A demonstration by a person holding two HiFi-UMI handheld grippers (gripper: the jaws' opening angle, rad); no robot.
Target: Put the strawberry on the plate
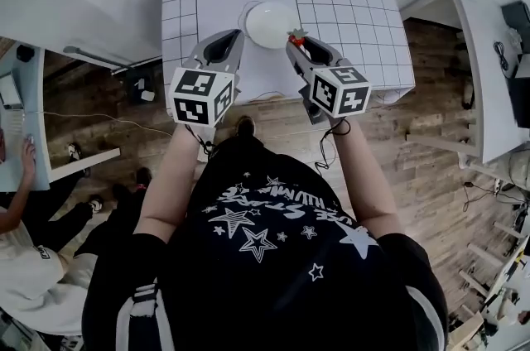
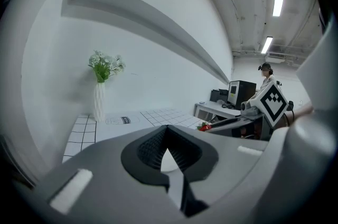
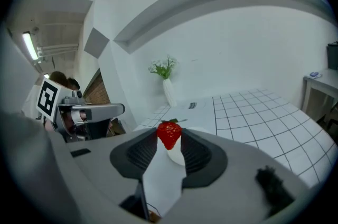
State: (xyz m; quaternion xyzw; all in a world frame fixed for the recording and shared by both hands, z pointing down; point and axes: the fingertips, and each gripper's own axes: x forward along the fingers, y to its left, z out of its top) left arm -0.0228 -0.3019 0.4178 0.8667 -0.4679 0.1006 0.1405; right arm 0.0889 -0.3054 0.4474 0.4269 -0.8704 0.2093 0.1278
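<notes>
Right gripper point(image 1: 296, 40): jaws clamped on the strawberry point(image 3: 169, 134) at their tips, tilted slightly downward.
Left gripper point(image 2: 168, 128): jaws together, empty, just left of the plate point(image 1: 269, 24).
Strawberry: held at the plate's right rim.
Forearms: both stretched forward, side by side, over the table's point(image 1: 348, 2) near edge.

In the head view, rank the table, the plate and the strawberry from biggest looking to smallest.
1. table, clearly the largest
2. plate
3. strawberry, smallest by far
</notes>
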